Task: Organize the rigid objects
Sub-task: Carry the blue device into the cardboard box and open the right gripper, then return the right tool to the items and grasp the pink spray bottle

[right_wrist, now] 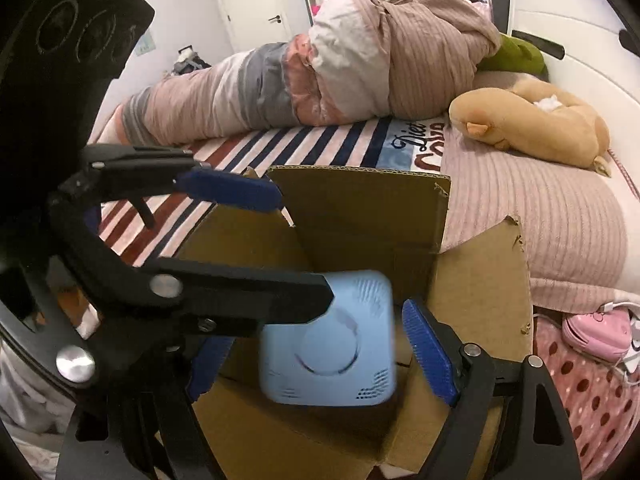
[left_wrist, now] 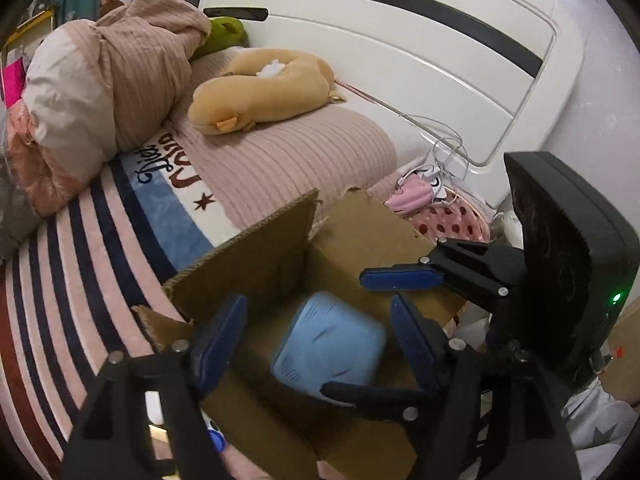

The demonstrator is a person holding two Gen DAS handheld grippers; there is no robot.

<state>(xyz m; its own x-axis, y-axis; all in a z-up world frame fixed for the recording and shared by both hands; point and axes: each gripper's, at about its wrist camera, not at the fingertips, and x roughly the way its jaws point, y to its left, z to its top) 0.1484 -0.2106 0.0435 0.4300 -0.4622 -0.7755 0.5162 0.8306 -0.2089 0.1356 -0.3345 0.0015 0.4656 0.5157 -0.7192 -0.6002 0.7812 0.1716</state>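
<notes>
An open cardboard box [left_wrist: 256, 256] [right_wrist: 360, 216] stands by the bed. A light blue square device [left_wrist: 330, 346] [right_wrist: 328, 340], blurred, is inside the box between the fingers of both grippers, touching neither. My left gripper [left_wrist: 316, 344] is open above the box, its blue pads [left_wrist: 218, 340] wide apart. My right gripper [right_wrist: 316, 352] is open too; it shows in the left wrist view [left_wrist: 368, 328] reaching in from the right. The left gripper shows in the right wrist view [right_wrist: 280, 244] from the left.
The bed has a striped blanket [left_wrist: 80, 280], a rolled quilt [right_wrist: 360, 64], a tan plush toy [left_wrist: 260, 88] and a white headboard [left_wrist: 400, 52]. A pink spotted basket [right_wrist: 580, 392] with a pink case and white cables sits right of the box.
</notes>
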